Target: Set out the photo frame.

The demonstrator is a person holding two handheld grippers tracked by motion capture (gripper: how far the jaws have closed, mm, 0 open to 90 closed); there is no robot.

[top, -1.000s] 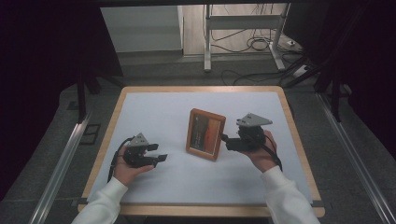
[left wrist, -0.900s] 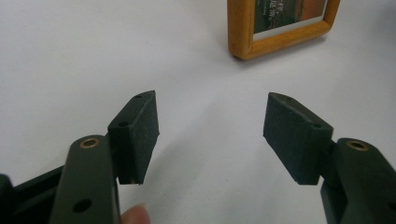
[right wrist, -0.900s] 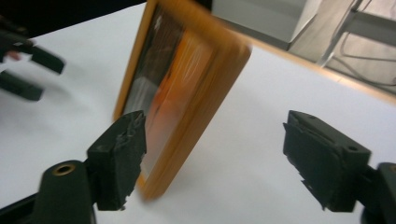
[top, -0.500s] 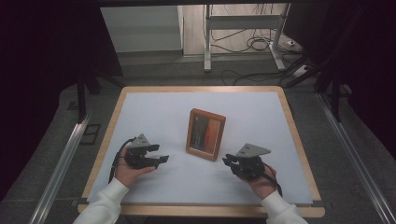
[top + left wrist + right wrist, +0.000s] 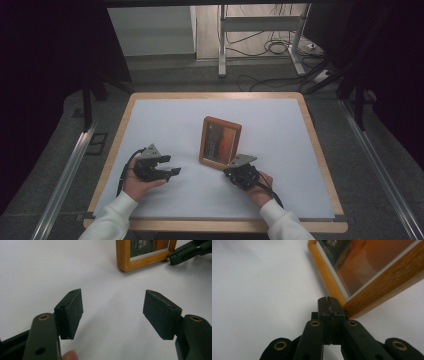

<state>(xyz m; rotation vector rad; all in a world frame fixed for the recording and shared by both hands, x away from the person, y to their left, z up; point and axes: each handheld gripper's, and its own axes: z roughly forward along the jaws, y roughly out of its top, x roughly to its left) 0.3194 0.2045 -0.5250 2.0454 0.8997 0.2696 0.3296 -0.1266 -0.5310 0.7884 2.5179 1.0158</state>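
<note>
Frame in wood, photo under glass, sits near the middle of the white table, a bit toward the person's side and tilted slightly off the table edges. Right gripper is low at the frame's near right corner, jaws pressed fully together after just closing, nothing between them. In the right gripper view the closed tips sit right at the wooden corner, at or just short of touching; can't tell contact for sure. Left gripper rests on the table well to the left of the frame, held in the left hand, jaws spread wide with only bare table between the pads; they've just been opening a little further. In the left gripper view the frame's lower corner is ahead and apart from the pads, with the other gripper's black jaws at its far side. White sleeve on each forearm.
</note>
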